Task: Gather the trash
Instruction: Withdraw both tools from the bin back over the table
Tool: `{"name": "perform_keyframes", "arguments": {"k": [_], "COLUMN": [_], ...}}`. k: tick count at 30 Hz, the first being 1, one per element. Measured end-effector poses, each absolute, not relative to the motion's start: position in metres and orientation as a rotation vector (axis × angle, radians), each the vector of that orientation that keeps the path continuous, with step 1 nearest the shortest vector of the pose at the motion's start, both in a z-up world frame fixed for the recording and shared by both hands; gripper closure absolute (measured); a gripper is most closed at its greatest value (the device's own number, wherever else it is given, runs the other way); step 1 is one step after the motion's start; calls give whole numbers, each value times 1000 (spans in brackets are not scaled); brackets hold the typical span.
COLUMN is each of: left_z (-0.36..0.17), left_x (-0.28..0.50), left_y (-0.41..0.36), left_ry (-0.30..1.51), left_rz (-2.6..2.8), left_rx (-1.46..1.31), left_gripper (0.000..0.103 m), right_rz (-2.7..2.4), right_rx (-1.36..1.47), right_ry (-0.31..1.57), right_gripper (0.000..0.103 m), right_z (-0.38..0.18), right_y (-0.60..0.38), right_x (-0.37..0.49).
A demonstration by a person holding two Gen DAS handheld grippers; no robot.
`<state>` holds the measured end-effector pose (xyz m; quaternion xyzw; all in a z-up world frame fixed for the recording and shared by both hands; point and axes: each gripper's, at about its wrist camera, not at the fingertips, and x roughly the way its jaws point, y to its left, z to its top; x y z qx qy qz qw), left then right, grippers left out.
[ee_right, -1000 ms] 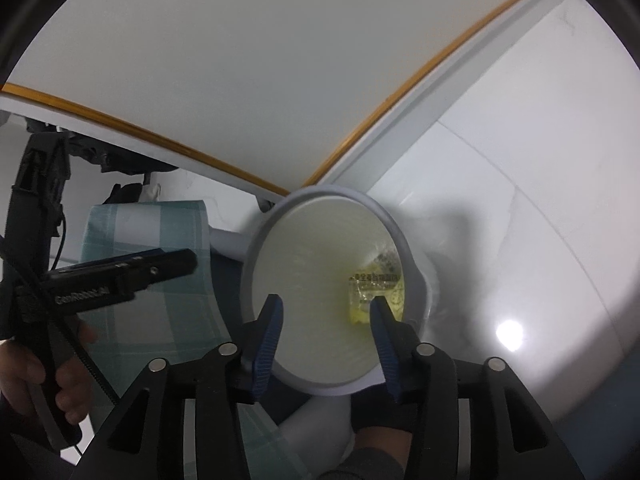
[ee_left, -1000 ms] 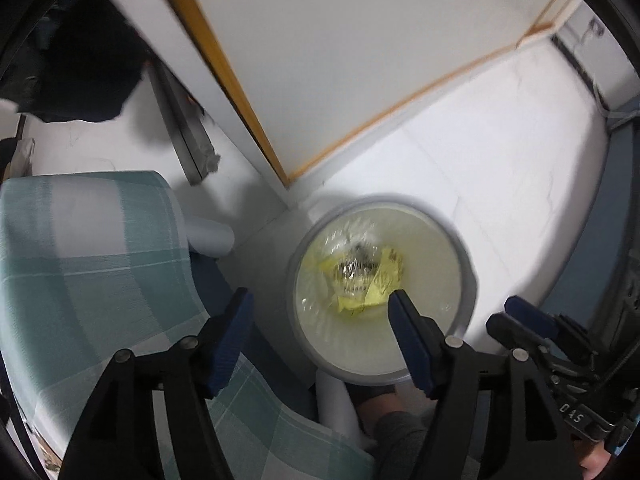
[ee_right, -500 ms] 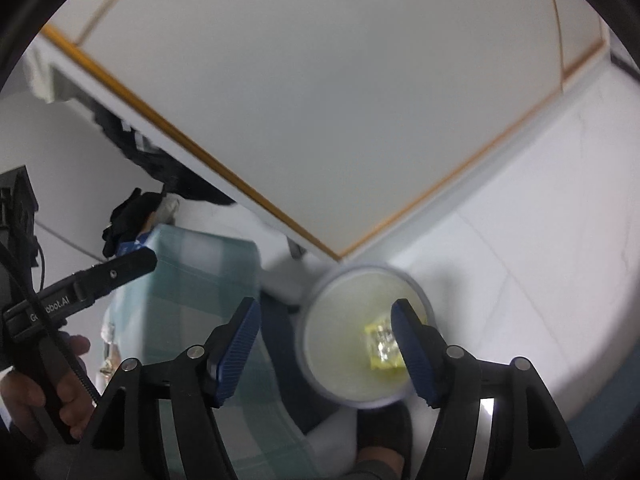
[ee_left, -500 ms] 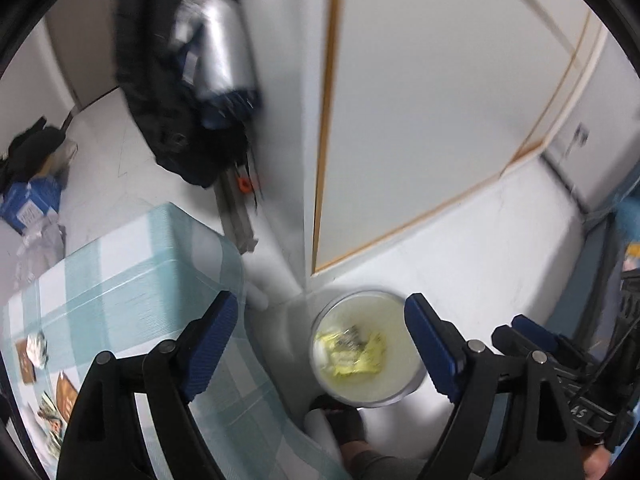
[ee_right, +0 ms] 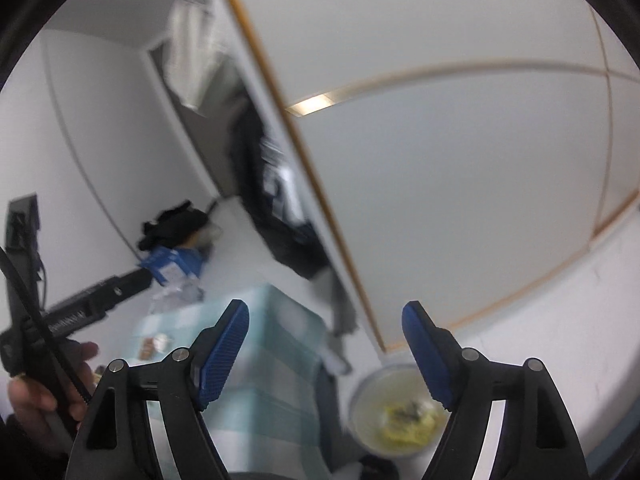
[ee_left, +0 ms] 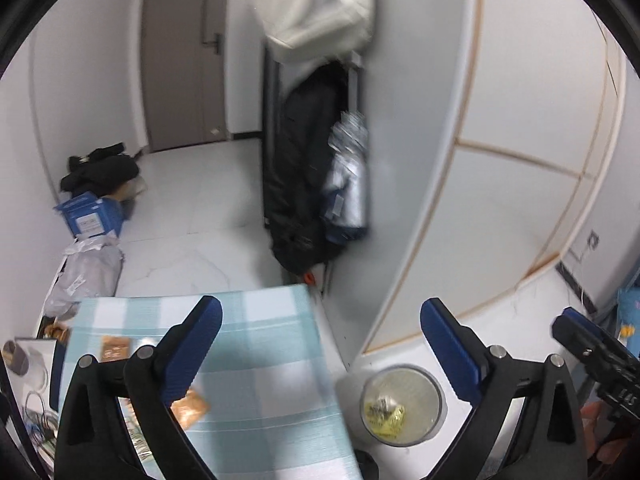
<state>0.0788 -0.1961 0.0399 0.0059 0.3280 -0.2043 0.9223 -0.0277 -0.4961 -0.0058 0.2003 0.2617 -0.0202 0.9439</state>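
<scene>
A round translucent bin (ee_left: 434, 420) stands on the white floor beside the table, with crumpled yellow wrappers (ee_left: 386, 414) inside; it also shows in the right wrist view (ee_right: 372, 408). My left gripper (ee_left: 320, 344) is open and empty, high above the table edge. My right gripper (ee_right: 326, 350) is open and empty, above the bin and table. Brown snack wrappers (ee_left: 190, 408) lie on the checked tablecloth (ee_left: 260, 360), with more (ee_left: 116, 347) near its left side. The tablecloth shows blurred in the right wrist view (ee_right: 272, 356).
A white cabinet panel with orange trim (ee_left: 480, 160) rises right of the table. Dark coats (ee_left: 308, 168) hang by it. A blue box (ee_left: 90, 216), grey bag (ee_left: 88, 272) and black clothes (ee_left: 100, 168) lie on the floor. A grey door (ee_left: 184, 52) is behind.
Both grippers rose away from the bin and tilted up toward the room; the bin now looks small and low. The jaws of both opened wider.
</scene>
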Motion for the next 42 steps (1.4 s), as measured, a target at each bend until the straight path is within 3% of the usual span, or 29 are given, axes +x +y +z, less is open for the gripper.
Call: {"name": "perform_keyframes", "arguments": {"k": [8,19,28,42], "left_z": [61,51,15,-45], "left_x": [69,46,42,55], "left_y": [-119,-27,36,92], "left_ry": [565,494,534,742], "left_rz": [-309,-118,-37,-64], "left_rx": [-83,-148,-216,-321], "left_gripper": [3,1,1,1], "right_rz": [86,225,335,405], "right_rx": [271,190,135,10], "right_ry": [371,309,346,628], "right_gripper": [8,0,0,0], "right_z": [57,70,38,-45], "right_y": [-414,-309,-237,-159], "right_x": [-37,-24,-11,25]}}
